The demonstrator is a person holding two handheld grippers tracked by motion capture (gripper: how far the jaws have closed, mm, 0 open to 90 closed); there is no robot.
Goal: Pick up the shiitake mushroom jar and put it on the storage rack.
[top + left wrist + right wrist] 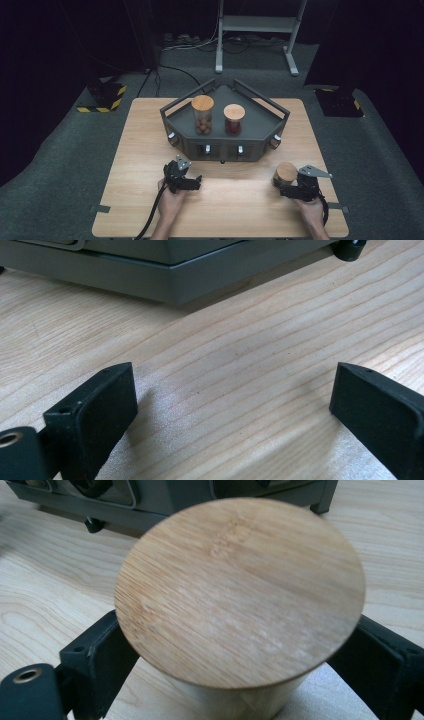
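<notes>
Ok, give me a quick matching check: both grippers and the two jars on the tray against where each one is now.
1 left gripper
2 right gripper
3 brown-filled jar
4 red-filled jar

A on the tray, right-hand jar
B open over bare table
C on the tray, left-hand jar
D open around a wooden-lidded jar

Pairs: 1-B, 2-D, 3-C, 4-A

Two jars point(218, 116) in tray point(260, 131) — third jar point(285, 173) before it, right.
</notes>
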